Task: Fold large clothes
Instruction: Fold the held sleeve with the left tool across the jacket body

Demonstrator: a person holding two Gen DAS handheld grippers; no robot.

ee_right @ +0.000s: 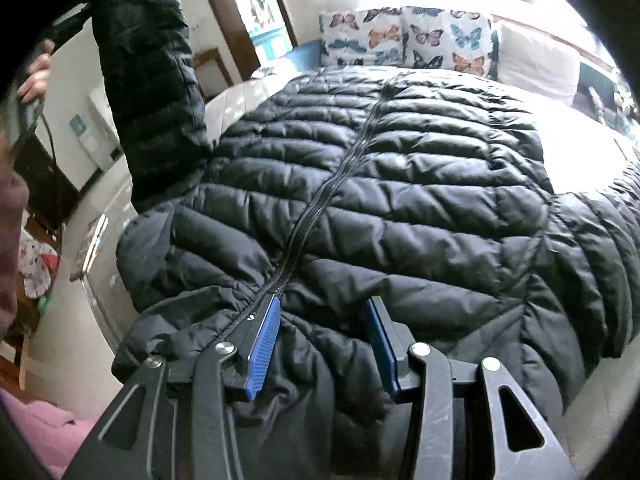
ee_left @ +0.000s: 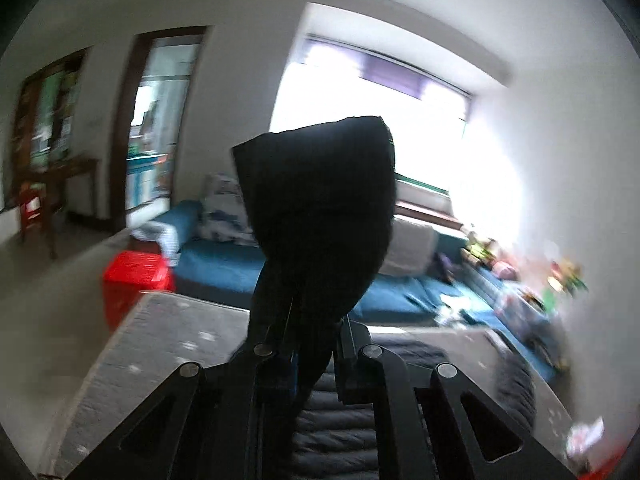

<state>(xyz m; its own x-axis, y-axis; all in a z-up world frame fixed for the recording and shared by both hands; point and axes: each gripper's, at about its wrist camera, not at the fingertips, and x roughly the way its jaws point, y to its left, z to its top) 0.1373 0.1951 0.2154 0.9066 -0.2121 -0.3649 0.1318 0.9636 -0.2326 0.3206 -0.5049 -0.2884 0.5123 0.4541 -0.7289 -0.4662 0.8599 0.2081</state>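
I am folding a black quilted puffer jacket (ee_right: 380, 184) that is lying front up, zip closed, spread over a pale grey quilted mattress (ee_left: 160, 344), with its collar end nearest me and its hem running toward the far edge of the mattress, where the butterfly-print cushions (ee_right: 404, 36) are sitting.

The step in hand, as I am judging it, is bringing the left sleeve (ee_right: 152, 80) across the body. To do it well I am thinking the sleeve should travel over in one smooth arc and land flat across the chest, without dragging the shoulder seam off the mattress or bunching the padding underneath.

My left gripper (ee_left: 304, 344) is clenched on that sleeve's cuff end; from its own camera the dark fabric is rising out of the closed jaws and blocking the bright window behind. From the right camera the sleeve is hanging upright above the left edge of the mattress, away from the body.

My right gripper (ee_right: 320, 344) is hovering over the collar area near the top of the zip (ee_right: 344, 168), its jaws partly parted and released, with jacket fabric lying below the blue pads (ee_right: 262, 344) but not pinched. I am expecting it to serve best by pinning the collar.
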